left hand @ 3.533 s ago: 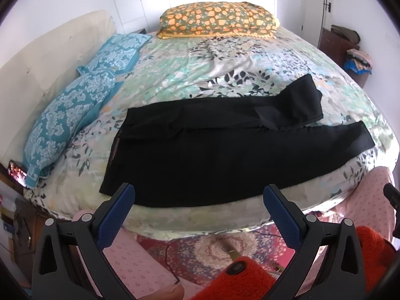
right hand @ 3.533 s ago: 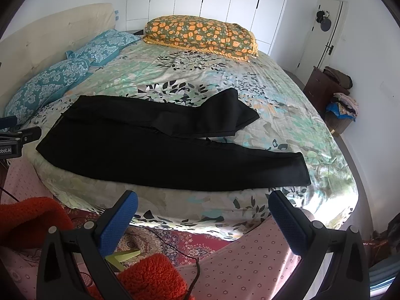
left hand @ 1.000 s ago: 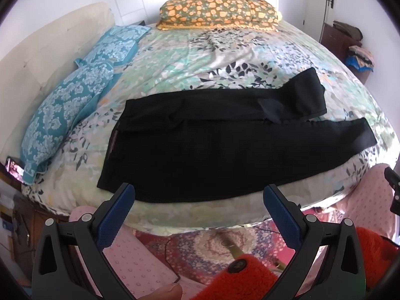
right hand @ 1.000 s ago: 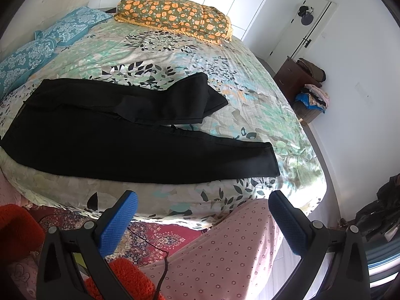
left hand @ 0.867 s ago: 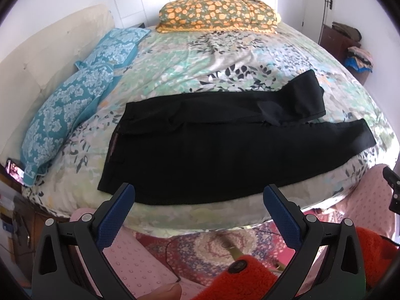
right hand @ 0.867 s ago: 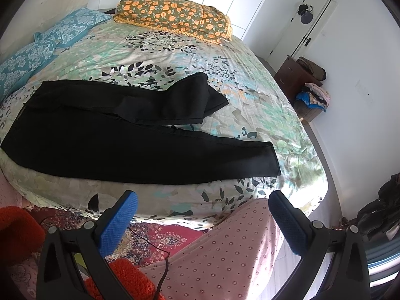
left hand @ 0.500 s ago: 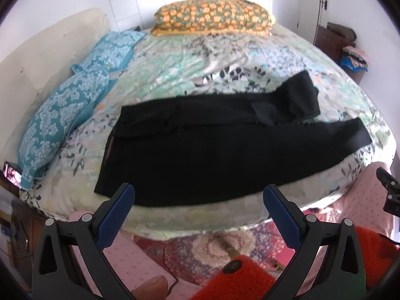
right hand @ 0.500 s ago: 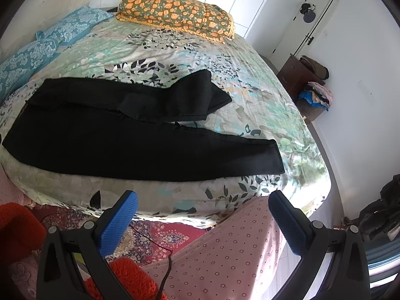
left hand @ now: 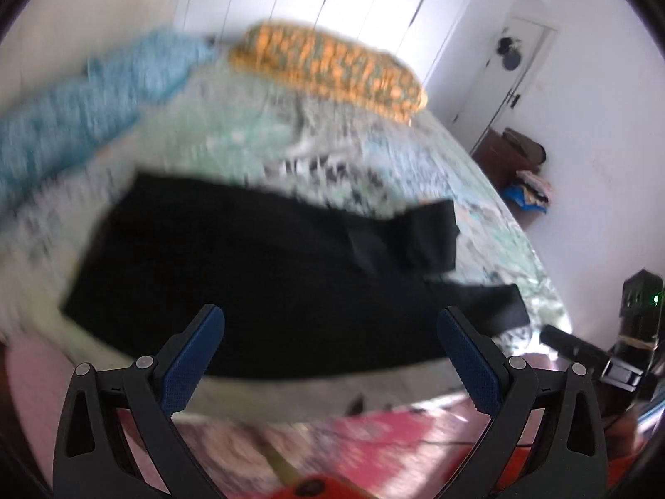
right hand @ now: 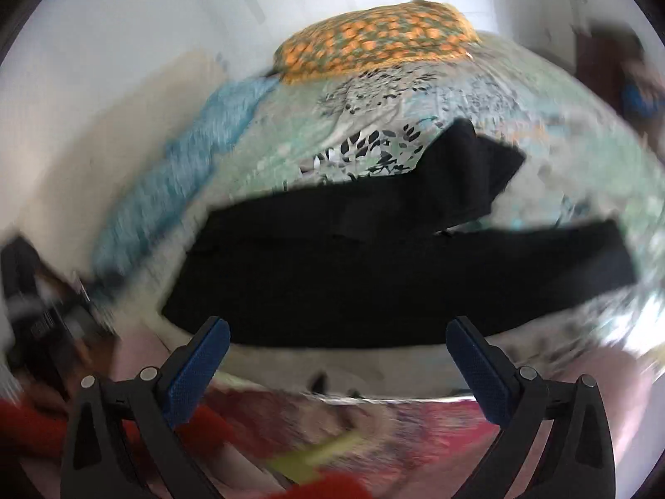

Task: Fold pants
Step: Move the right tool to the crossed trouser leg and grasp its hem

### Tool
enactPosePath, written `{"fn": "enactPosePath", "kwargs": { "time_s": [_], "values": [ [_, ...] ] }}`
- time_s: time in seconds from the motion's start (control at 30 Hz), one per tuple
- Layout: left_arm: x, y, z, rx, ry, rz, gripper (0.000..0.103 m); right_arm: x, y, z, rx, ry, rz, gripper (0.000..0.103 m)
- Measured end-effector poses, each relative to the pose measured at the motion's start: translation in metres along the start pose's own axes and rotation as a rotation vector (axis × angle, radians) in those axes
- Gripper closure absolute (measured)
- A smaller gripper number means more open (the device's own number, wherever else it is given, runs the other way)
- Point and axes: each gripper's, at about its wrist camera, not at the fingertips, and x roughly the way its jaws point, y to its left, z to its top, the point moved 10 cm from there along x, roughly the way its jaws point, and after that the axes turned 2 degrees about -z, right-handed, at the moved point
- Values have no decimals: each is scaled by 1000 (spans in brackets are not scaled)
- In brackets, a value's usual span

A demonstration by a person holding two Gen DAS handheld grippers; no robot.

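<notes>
Black fabric pants (left hand: 266, 274), one item, lay flat lengthwise along the near edge of a bed with a pale green floral-print cover (left hand: 249, 141); waistband toward the blue patterned pillows (left hand: 83, 100), hems toward the far side. One leg stretched full length nearest the bed's edge; the other lay behind it, its lower part doubled back on itself, presumably spread so that the legs could be laid together before folding. An orange-and-green patterned pillow (right hand: 374, 37) sat across the bed beyond the pants. Left gripper (left hand: 330, 353), black frame with blue-padded fingers, hovered off the bed's near edge with jaws spread wide, nothing between them, facing the middle of the pants. Right gripper (right hand: 338, 366), same make, hovered likewise with jaws fully apart and nothing held, also facing the garment's mid-length. Neither touched the cloth. Both views were smeared, the bed's pattern and pillows indistinct. Folding judged not yet begun; the wide-open jaws suited an approach to pinch the fabric's edge. A dark wooden cabinet (left hand: 511, 162) stood well beyond the bed, by the wall.
</notes>
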Motion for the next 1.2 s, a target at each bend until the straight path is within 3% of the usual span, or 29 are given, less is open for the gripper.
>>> {"fn": "enactPosePath", "kwargs": {
  "time_s": [0.1,0.13,0.2,0.3,0.37,0.5,0.53,0.63,0.67,0.77,0.93,1.03,1.1,1.13,1.17,1.2],
  "values": [
    [4,1,7,62,-28,74,1,-32,-1,34,-19,-231,0,0],
    [2,0,13,100,-57,109,1,-42,3,49,-53,-321,51,0],
    [3,-2,25,188,-104,187,1,-35,8,62,-127,-351,137,0],
    [17,-9,34,257,-84,232,1,36,-30,60,-188,-24,14,0],
    [28,-10,35,240,-58,219,1,50,-64,86,-218,-32,-55,0],
    [47,-2,29,170,9,182,1,83,-129,190,-225,-48,-124,0],
    [51,1,25,157,26,190,1,96,-140,205,-224,-25,-131,0],
    [70,15,17,116,89,216,1,182,-203,250,-210,190,-196,0],
    [75,19,14,100,106,223,1,214,-220,251,-203,275,-203,3],
    [86,27,9,72,142,252,1,281,-246,252,-179,421,-187,20],
    [101,41,2,60,201,321,1,349,-252,246,-318,551,-178,21],
    [111,48,0,52,231,350,1,378,-260,244,-334,605,-151,24],
    [118,49,-1,48,251,356,1,388,-267,240,-292,630,-106,42],
    [123,49,-3,47,266,357,1,389,-267,237,-280,635,-74,68],
    [127,48,-4,48,279,358,1,388,-266,238,-293,624,-68,81],
    [130,47,-6,52,289,357,1,381,-264,239,-292,609,-50,84]
  ]
}}
